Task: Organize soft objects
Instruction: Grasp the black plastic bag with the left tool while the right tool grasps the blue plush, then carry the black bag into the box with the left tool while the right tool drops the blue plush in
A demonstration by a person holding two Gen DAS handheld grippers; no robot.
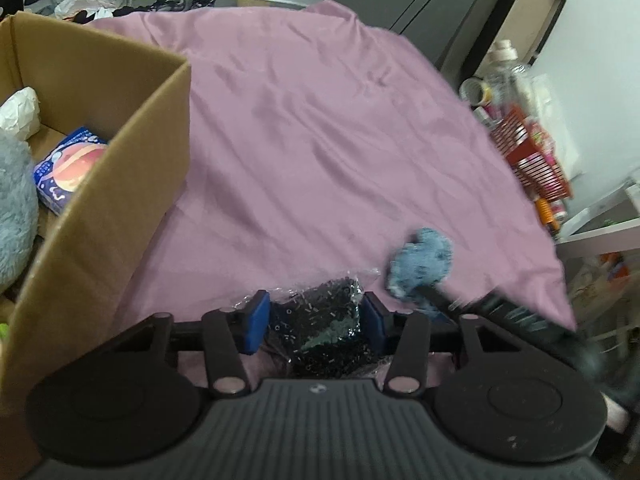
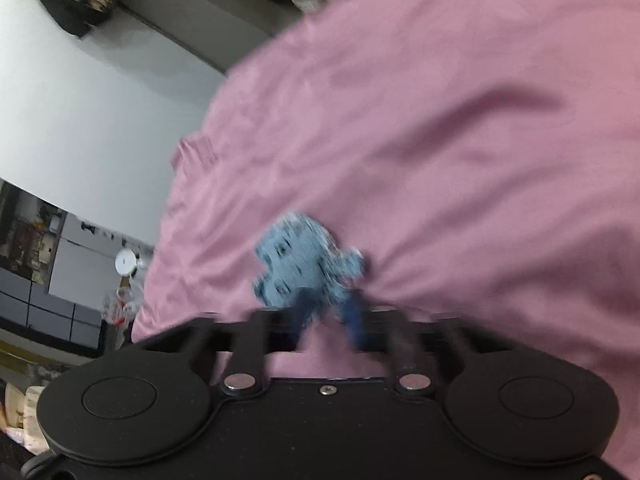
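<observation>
Cardboard box (image 1: pixel 132 168) on pink-sheeted bed (image 1: pixel 320 140)

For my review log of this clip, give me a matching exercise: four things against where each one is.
Things:
1. black sequin bag
2. blue fuzzy cloth
3. planet-print packet
4. red basket

Places:
A. inside the cardboard box
B. in the right gripper
C. beside the bed, past the pink sheet
D. in the left gripper

Pairs: 1-D, 2-B, 3-A, 4-C
</observation>
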